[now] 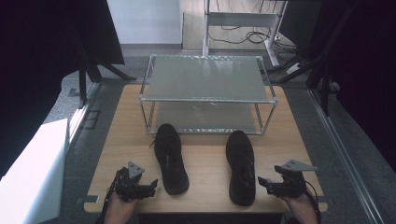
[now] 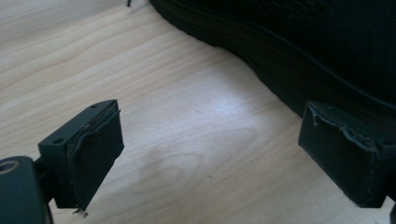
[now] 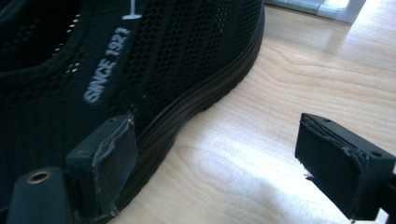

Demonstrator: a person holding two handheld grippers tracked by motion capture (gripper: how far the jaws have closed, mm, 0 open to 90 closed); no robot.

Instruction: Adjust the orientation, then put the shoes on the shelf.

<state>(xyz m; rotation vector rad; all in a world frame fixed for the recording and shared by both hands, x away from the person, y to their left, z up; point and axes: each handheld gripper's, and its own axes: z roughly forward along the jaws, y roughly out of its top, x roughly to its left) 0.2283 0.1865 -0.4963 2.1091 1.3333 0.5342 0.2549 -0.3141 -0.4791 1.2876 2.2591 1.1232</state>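
from the high view i saw two black shoes on the wooden table (image 1: 126, 121), toes pointing away from me toward the metal-framed shelf rack (image 1: 208, 93) at the far side; the left shoe (image 1: 170, 158) lay just in front of the rack's left leg, the right shoe (image 1: 241, 167) sat a little nearer to me, the two well apart from each other; my left gripper (image 1: 150, 187) rested low near the table's front edge, just beside the heel of the left shoe, jaws spread and holding nothing; my right gripper (image 1: 263, 183) sat at the front right, just beside the heel of the right shoe, jaws likewise spread and empty.

in the left gripper view the two black jaws stood wide apart over bare wood; the left shoe's dark ribbed sole (image 2: 289, 70) ran across the upper right, close behind one jaw, though i could not tell whether it touched.

in the right gripper view the jaws were parted too, with only table between them; the right shoe's mesh side (image 3: 154, 56), printed "since 1921", lay behind one jaw, contact unclear; a pale corner of the rack (image 3: 322, 7) showed at the top.
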